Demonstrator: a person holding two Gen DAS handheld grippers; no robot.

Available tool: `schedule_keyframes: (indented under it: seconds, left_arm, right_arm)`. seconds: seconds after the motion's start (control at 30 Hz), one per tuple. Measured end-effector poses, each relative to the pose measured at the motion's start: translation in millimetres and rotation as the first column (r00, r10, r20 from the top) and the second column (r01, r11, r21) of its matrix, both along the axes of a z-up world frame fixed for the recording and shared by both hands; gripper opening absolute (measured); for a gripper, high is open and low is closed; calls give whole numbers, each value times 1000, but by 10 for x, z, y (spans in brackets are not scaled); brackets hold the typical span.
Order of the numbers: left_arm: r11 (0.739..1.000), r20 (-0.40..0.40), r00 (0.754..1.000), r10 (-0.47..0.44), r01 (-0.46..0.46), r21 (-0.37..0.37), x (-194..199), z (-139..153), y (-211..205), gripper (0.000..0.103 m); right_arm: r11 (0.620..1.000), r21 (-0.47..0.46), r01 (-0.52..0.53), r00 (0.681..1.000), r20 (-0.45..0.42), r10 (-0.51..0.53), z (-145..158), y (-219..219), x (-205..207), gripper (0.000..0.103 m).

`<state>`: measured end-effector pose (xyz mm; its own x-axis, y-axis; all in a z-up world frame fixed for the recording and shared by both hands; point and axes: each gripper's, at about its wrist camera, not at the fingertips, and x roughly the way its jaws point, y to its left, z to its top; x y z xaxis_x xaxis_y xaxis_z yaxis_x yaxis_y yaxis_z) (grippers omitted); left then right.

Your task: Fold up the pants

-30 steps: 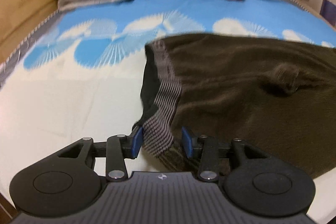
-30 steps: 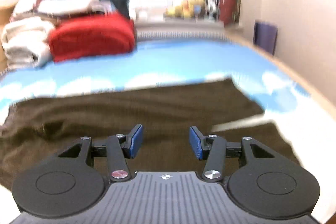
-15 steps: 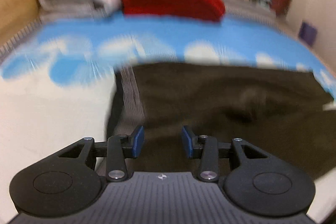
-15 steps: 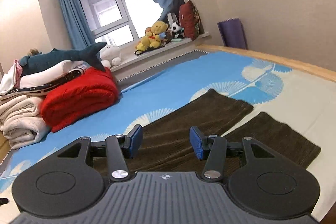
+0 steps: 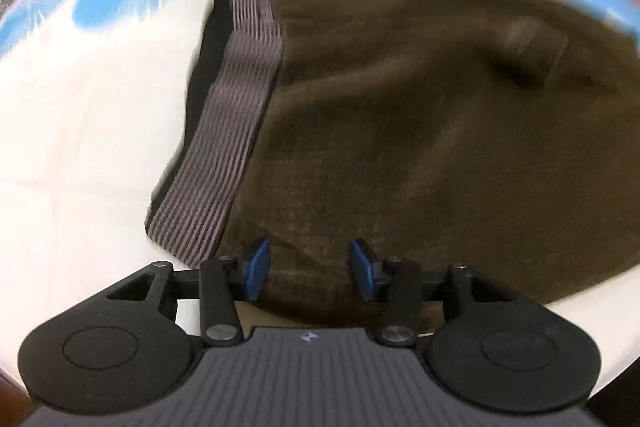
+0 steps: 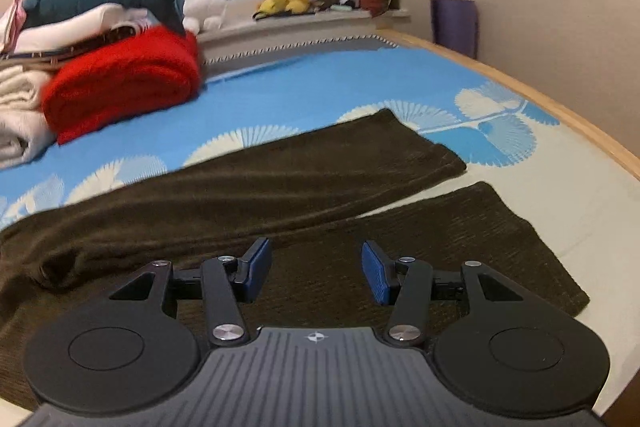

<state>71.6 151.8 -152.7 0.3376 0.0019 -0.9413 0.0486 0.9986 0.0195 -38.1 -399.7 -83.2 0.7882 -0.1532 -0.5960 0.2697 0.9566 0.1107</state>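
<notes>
pants (image 6: pixel 248 195) flat on bed (image 6: pixel 320 87); left claw (image 5: pixel 306 269) just opened wider, right claw (image 6: pixel 316 273) half open, both empty; next: grip waist and leg.

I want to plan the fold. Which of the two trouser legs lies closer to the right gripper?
The near leg, whose cuff ends beside the plain white sheet; the right gripper hovers over it. The far leg lies beyond, toward the red blanket.

Motion blur and cut edges

The dark brown ribbed pants (image 5: pixel 400 115) smear with motion at their far edge; the left gripper's body hides their near hem; the folded cream blankets (image 6: pixel 16 115) run off frame.
</notes>
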Motion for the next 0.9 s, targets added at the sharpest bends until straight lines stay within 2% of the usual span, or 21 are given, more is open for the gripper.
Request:
schedule_keyframes:
  seconds: [0.07, 0.2, 0.27, 0.4, 0.53, 0.57, 0.7, 0.77, 0.8, 0.9]
  left_arm:
    - [1000, 71, 997, -8, 8, 2, 13, 135, -28, 51]
    - [996, 194, 980, 53, -37, -87, -11, 420, 11, 49]
    - [996, 228, 972, 49, -30, -84, 10, 486, -37, 43]
    - [999, 275, 961, 16, -7, -34, 58, 568, -190, 28]
    - [999, 313, 949, 27, -14, -45, 69, 700, -246, 28]
    - [999, 326, 945, 32, -16, -51, 50, 745, -248, 28]
    - [997, 366, 930, 38, -12, -72, 71, 889, -325, 23]
    - [996, 369, 929, 33, 0, -90, 104, 946, -356, 19]
    - [995, 360, 932, 36, 2, -104, 124, 966, -360, 14]
    - [989, 340, 939, 53, -2, -151, 306, 1029, -322, 10]
  right_arm:
    - [1000, 30, -4, 1000, -10, 5, -45, -19, 65, 52]
    - [995, 97, -14, 1000, 2, 14, -47, 13, 123, 52]
    - [993, 111, -33, 999, 25, 30, -10, 56, 123, 52]
    - [994, 80, -72, 997, 35, 69, 8, 180, 205, 52]
    - [992, 59, -116, 992, 46, 113, 31, 295, 287, 52]
    - [990, 62, -126, 991, 51, 123, 37, 324, 307, 48]
    - [988, 57, -145, 986, 86, 140, 102, 440, 353, 19]
    - [987, 54, -152, 984, 106, 146, 137, 490, 360, 12]
    - [986, 50, -157, 982, 116, 151, 156, 523, 362, 11]
    - [981, 44, -190, 975, 127, 183, 180, 618, 371, 11]
